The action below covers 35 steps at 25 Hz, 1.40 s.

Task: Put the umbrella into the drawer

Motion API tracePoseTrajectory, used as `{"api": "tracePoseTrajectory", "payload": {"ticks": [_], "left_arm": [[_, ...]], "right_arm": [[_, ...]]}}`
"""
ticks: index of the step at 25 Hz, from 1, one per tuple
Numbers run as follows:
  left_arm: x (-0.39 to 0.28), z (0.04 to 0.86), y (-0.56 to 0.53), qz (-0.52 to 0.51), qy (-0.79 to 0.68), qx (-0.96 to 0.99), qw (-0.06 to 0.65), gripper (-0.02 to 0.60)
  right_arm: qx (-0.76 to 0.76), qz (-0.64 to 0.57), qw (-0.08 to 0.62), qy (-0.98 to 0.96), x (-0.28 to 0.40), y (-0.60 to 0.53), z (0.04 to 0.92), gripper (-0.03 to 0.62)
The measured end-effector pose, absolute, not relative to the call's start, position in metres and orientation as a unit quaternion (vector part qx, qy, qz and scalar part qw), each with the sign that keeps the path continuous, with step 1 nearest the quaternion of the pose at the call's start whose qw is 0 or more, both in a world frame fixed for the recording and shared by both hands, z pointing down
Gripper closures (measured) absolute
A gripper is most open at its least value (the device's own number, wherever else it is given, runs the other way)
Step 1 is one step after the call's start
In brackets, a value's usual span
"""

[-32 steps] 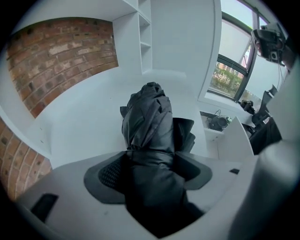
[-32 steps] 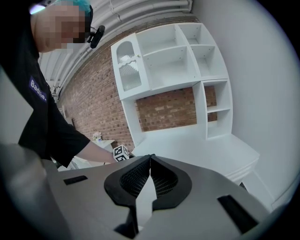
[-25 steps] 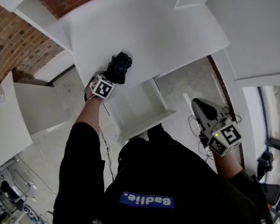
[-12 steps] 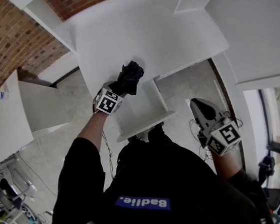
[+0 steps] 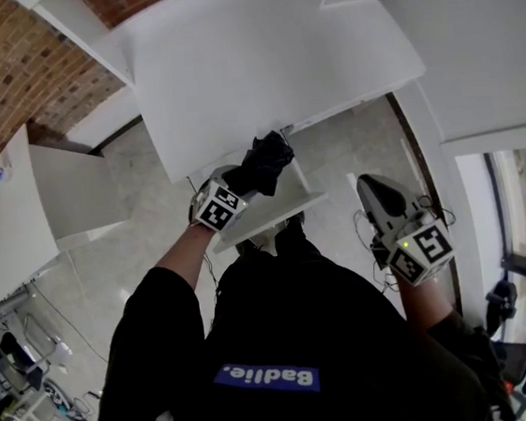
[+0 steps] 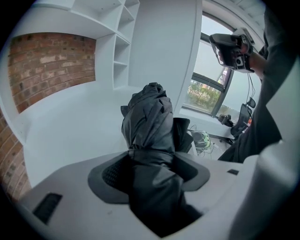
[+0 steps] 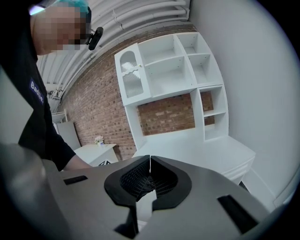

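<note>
Above drawer [image 5: 262, 216], by table [image 5: 255, 55] front edge: I see left tool [image 5: 246, 178] clamped on black folded umbrella [image 5: 269, 160], jaws wide around bundle. Right tool [image 5: 379, 192] well apart at right, jaws together, empty.

Soft, even daylight filled the white room, brightest at the window [image 6: 206, 89], whose panes washed out pale. Shadows were faint. Both gripper views curved strongly toward dark, vignetted corners, and the umbrella [image 6: 149, 122] blurred near the lens.
</note>
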<state>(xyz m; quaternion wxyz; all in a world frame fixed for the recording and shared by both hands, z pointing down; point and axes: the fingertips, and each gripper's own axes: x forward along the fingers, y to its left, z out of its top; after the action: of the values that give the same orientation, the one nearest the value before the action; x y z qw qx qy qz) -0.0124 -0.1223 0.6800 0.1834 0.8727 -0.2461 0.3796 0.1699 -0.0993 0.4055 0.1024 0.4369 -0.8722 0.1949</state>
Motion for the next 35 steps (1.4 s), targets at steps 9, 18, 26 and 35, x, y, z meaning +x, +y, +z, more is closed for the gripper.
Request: {"api": "tracePoseTrajectory", "payload": {"ticks": [9, 18, 26, 35], "left_arm": [[0.002, 0.754, -0.108, 0.424, -0.235, 0.85, 0.206, 0.314], [0.001, 0.831, -0.102, 0.482, -0.237, 0.803, 0.258, 0.313], [0.011, 0.879, -0.11, 0.508, -0.249, 0.774, 0.284, 0.311], [0.006, 0.907, -0.111, 0.526, -0.271, 0.748, 0.302, 0.31]], "right_arm": [[0.458, 0.199, 0.131, -0.856, 0.195, -0.092, 0.413, 0.563], [0.486, 0.209, 0.156, -0.834, 0.229, -0.091, 0.43, 0.563], [0.471, 0.215, 0.16, -0.84, 0.237, -0.104, 0.438, 0.563], [0.472, 0.22, 0.173, -0.836, 0.257, -0.111, 0.451, 0.563]]}}
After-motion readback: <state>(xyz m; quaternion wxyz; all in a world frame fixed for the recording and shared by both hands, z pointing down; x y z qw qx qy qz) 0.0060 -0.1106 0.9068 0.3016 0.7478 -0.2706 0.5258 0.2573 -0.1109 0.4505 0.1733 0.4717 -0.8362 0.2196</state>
